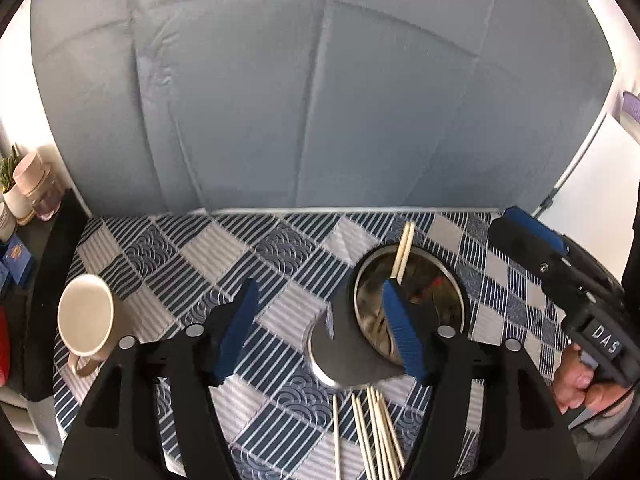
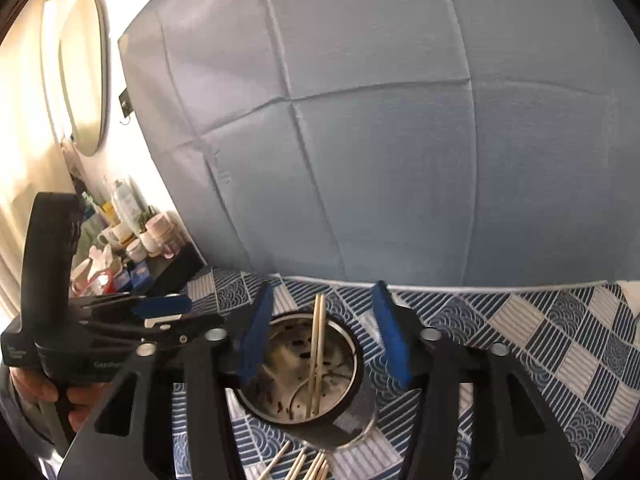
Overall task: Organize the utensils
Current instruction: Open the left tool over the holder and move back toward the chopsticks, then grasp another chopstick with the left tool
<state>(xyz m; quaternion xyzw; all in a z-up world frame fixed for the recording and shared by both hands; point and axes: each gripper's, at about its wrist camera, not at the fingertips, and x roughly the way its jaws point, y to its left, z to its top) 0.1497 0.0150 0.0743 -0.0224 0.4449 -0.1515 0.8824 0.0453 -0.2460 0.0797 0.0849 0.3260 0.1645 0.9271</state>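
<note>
A round metal utensil holder [image 1: 432, 280] stands on the blue-and-white patterned tablecloth [image 1: 192, 256]. Two pale chopsticks [image 1: 403, 252] lean inside it; they also show in the right wrist view [image 2: 318, 344] inside the holder [image 2: 344, 396]. Several more chopsticks [image 1: 376, 432] lie loose on the cloth in front of the holder, and their tips show in the right wrist view [image 2: 300, 466]. My left gripper [image 1: 320, 328] is open and empty, just left of and above the holder. My right gripper [image 2: 324, 332] is open and empty, directly over the holder's mouth.
A cream mug [image 1: 86, 320] lies on its side at the cloth's left edge. A padded grey-blue headboard [image 1: 312, 100] rises behind the table. A cluttered shelf with jars and bottles [image 2: 128, 236] stands at the left. The right gripper's body [image 1: 568, 280] is at the far right.
</note>
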